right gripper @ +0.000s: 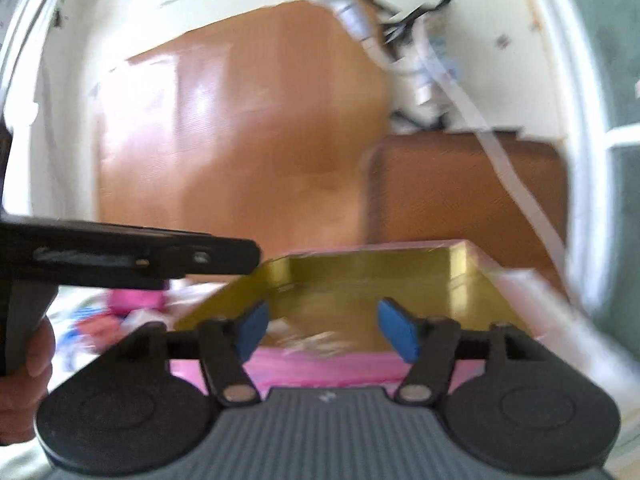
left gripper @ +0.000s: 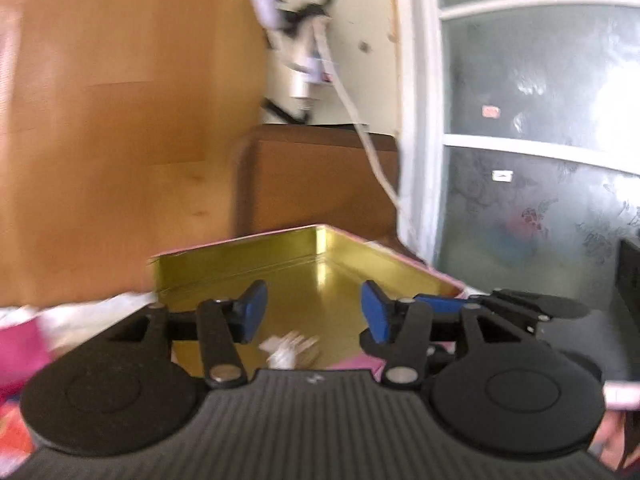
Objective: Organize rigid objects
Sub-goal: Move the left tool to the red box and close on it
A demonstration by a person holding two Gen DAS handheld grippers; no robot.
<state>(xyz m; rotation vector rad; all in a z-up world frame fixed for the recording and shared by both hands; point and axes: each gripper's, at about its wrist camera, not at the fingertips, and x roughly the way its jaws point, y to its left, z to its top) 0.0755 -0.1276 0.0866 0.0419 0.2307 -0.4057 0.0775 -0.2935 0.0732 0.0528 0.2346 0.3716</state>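
An open tin box (left gripper: 240, 276), gold inside and pink outside, lies just ahead of both grippers. My left gripper (left gripper: 314, 294) hovers over its near edge, open, with nothing between the blue pads (left gripper: 252, 308). A small blurred white object (left gripper: 288, 350) rests on the tin's floor below those pads. In the right wrist view the same tin (right gripper: 360, 276) fills the middle, and my right gripper (right gripper: 324, 308) stands open above its pink near wall, empty. A pale blurred item (right gripper: 316, 340) lies inside. The left gripper's black body (right gripper: 140, 256) reaches in from the left, held by a hand (right gripper: 24, 360).
A tall wooden cabinet (left gripper: 120, 140) and a lower brown one (left gripper: 316, 176) stand behind the tin. A white hose (left gripper: 372, 148) hangs from wall fittings. A frosted glass door (left gripper: 540, 120) is at right. Pink and colourful items (right gripper: 136, 304) lie left of the tin.
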